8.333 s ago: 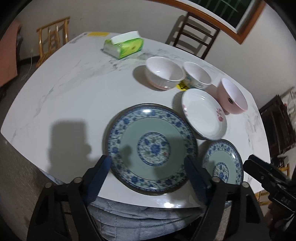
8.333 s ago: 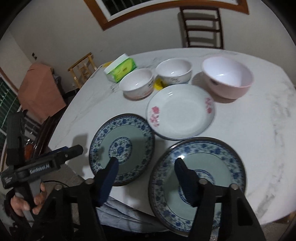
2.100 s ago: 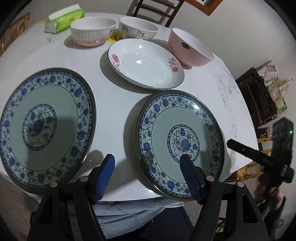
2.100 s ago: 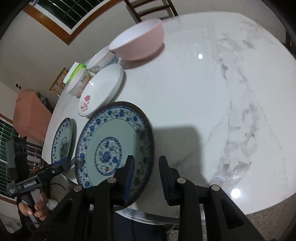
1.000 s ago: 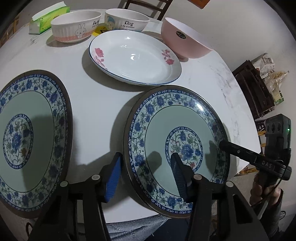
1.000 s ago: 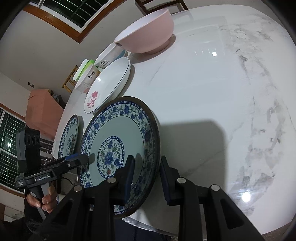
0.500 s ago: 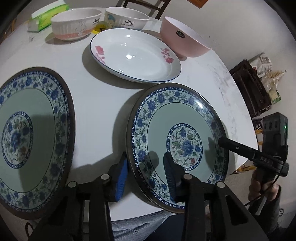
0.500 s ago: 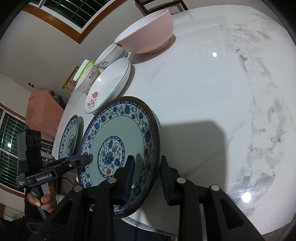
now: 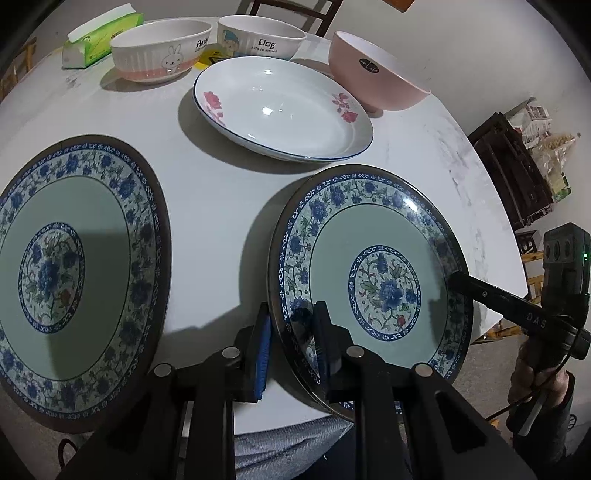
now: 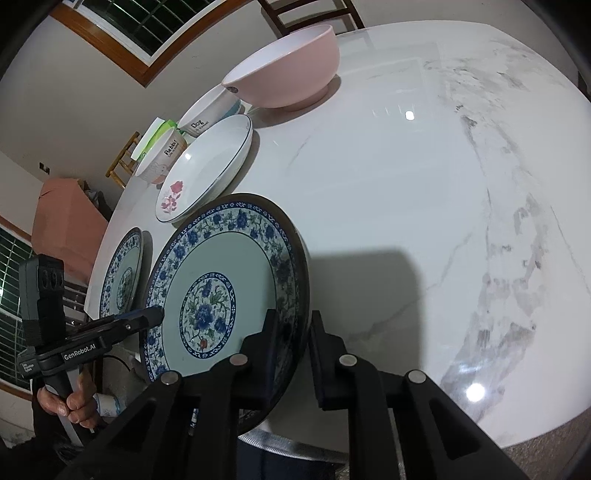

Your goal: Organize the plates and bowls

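Observation:
A blue floral plate point(image 9: 373, 273) point(image 10: 225, 291) is held tilted above the table's near edge. My left gripper point(image 9: 291, 328) is shut on its left rim. My right gripper point(image 10: 295, 332) is shut on its right rim and also shows in the left wrist view point(image 9: 458, 282). A second blue floral plate point(image 9: 70, 266) point(image 10: 123, 271) lies flat to the left. Behind them lies a white rose plate point(image 9: 280, 107) point(image 10: 207, 168). At the back stand a rabbit bowl point(image 9: 160, 48), a Dog bowl point(image 9: 260, 37) and a pink bowl point(image 9: 376, 70) point(image 10: 284, 70).
The white marble table point(image 10: 424, 206) stretches to the right of the plates. A green tissue pack point(image 9: 99, 35) lies at the back left. A wooden chair point(image 10: 310, 13) stands behind the table. A dark crate point(image 9: 513, 166) sits on the floor to the right.
My left gripper has shut on the plate's left rim. The plate has lifted and tilted off the table between both grippers.

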